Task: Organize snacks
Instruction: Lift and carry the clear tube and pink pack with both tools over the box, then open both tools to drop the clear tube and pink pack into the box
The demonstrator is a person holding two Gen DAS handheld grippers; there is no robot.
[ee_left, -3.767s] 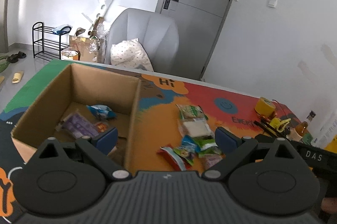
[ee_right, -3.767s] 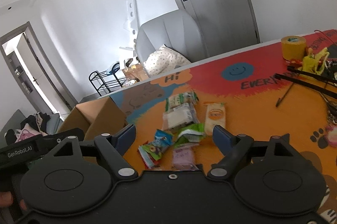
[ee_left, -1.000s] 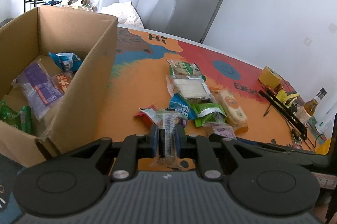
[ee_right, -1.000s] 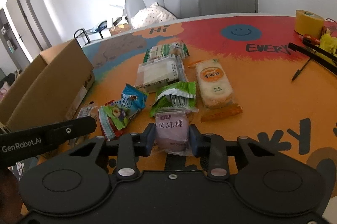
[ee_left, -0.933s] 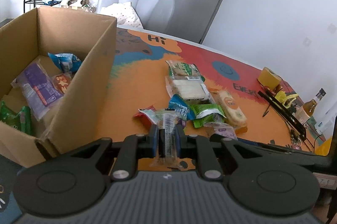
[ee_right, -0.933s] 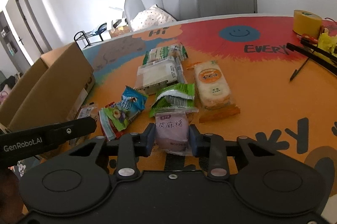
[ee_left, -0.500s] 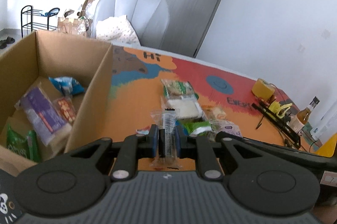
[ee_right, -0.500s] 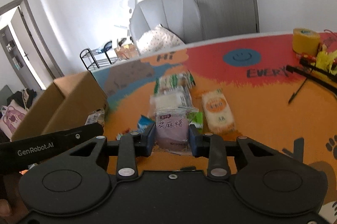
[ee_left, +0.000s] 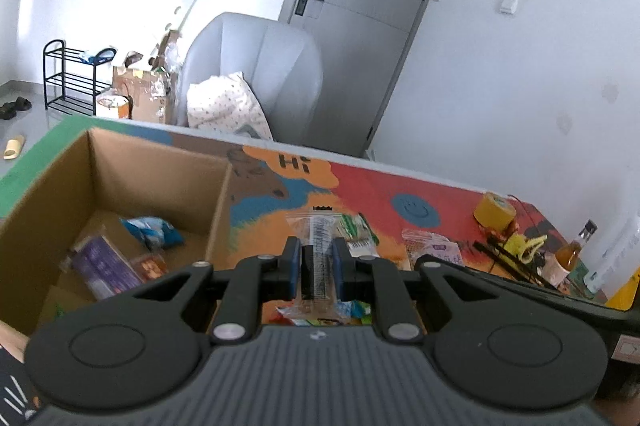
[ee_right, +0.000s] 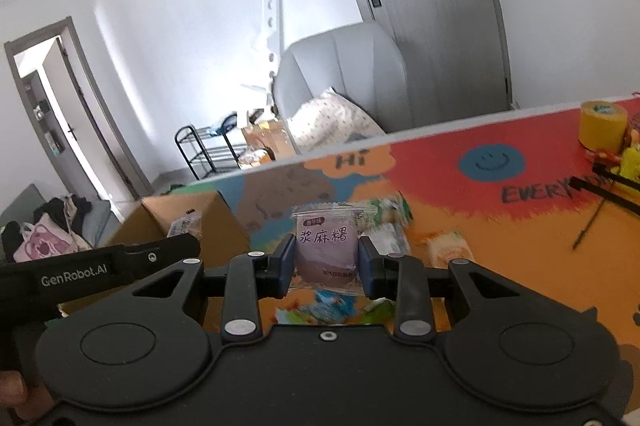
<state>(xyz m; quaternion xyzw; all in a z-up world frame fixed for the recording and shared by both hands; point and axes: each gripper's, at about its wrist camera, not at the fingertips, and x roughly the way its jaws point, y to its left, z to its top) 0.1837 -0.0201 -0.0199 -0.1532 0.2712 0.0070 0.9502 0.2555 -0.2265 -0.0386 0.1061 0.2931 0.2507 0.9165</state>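
The left tongs [ee_left: 316, 268] pinch a slim clear-wrapped snack stick [ee_left: 317, 246]; the right tongs [ee_right: 325, 262] clamp a pale purple snack pouch [ee_right: 326, 246]. Both hang above the colourful desk [ee_right: 460, 222]. Slick wrappers may slip before reaching the open cardboard box [ee_left: 120, 177].

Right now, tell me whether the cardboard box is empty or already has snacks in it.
Not empty. The open-topped cardboard box already holds a blue packet, a purple packet and a small orange one on its floor.
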